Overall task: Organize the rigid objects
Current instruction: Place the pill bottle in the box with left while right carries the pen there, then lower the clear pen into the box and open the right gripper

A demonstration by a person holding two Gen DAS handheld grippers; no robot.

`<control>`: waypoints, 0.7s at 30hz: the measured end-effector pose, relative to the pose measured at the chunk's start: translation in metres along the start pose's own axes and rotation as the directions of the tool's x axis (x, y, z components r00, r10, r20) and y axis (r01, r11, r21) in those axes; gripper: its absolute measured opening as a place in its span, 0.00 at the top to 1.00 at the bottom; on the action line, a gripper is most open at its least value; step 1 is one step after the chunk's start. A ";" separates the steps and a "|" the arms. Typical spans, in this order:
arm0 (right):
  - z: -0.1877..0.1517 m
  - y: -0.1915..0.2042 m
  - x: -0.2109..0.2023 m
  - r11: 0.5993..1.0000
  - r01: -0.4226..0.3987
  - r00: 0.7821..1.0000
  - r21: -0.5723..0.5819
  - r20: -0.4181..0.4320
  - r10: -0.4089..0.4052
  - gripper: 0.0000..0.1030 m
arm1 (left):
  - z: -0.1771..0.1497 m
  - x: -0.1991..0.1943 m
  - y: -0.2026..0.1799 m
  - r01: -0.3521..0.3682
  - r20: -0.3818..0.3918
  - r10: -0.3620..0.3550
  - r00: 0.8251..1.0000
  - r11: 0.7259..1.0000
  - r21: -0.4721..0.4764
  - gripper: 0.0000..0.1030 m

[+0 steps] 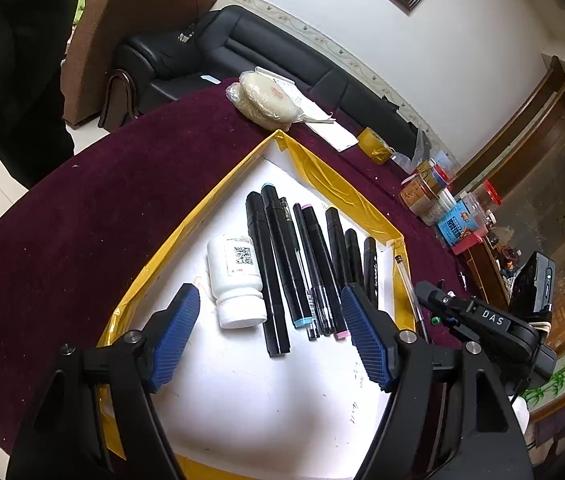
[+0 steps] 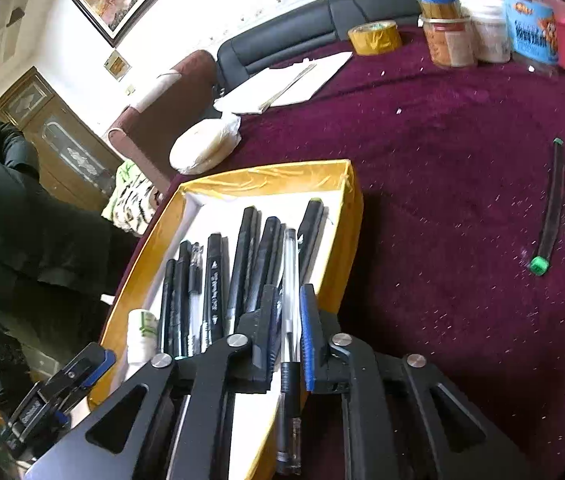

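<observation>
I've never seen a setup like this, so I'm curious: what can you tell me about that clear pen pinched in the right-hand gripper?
The clear pen is a slim ballpoint with a see-through plastic barrel, a silvery middle section and a dark grip part. The right gripper is shut on it, one black finger and one blue-padded finger pressing its sides. It points forward over the near edge of the yellow-taped box, beside the black markers lying there. Whether it touches them is unclear.

"DAS" in white letters stands on the black right tool (image 1: 434,300) at the lower right of the left wrist view. A QR code marks the white bottle (image 1: 236,280) label; its print is too small to read.
</observation>
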State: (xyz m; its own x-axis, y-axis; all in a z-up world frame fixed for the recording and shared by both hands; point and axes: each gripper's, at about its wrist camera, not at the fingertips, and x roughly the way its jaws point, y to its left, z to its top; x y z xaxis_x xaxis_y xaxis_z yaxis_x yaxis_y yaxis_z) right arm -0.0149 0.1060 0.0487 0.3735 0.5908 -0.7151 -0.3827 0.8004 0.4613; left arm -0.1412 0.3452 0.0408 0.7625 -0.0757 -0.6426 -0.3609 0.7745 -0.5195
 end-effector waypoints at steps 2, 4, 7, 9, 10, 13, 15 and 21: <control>0.001 -0.002 -0.006 1.000 0.000 1.000 0.002 0.020 0.000 0.81 | 0.000 0.000 0.000 -0.002 0.000 0.002 1.000 1.000 0.000 0.29; 0.003 -0.005 -0.011 1.000 -0.004 0.999 0.007 0.036 0.004 0.75 | -0.001 0.000 0.000 -0.007 0.001 0.007 1.000 1.000 -0.001 0.29; 0.005 -0.011 -0.015 1.000 -0.016 0.999 0.021 0.040 0.015 0.72 | -0.002 0.000 -0.002 -0.019 0.002 0.019 1.000 1.000 0.003 0.28; 0.004 -0.015 -0.012 0.999 -0.033 0.999 0.039 0.024 0.032 0.72 | -0.003 -0.001 -0.005 -0.021 0.008 0.021 1.000 1.000 0.004 0.28; 0.004 -0.017 -0.011 0.998 -0.039 0.999 0.046 0.020 0.038 0.72 | -0.003 -0.003 -0.006 -0.017 0.011 0.017 1.000 1.000 0.006 0.27; 0.001 -0.027 -0.017 0.999 -0.011 1.000 0.045 0.029 0.009 0.72 | -0.005 -0.006 -0.010 0.001 0.012 -0.002 1.000 1.000 0.011 0.27; -0.001 -0.034 -0.018 0.997 0.073 0.997 0.025 0.037 -0.074 0.72 | -0.006 -0.005 -0.013 0.003 0.008 -0.003 1.000 1.000 0.018 0.27; -0.014 -0.038 0.013 0.981 0.170 0.982 -0.092 -0.067 -0.177 0.72 | -0.013 -0.002 -0.028 0.026 -0.012 -0.026 1.000 0.999 0.042 0.27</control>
State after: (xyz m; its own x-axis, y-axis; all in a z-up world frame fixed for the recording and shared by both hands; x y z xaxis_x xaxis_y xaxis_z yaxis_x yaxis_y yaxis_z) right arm -0.0067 0.0817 0.0145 0.3778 0.4317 -0.8191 -0.3894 0.8767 0.2825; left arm -0.1394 0.3152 0.0492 0.7648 -0.1033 -0.6359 -0.3177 0.7982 -0.5118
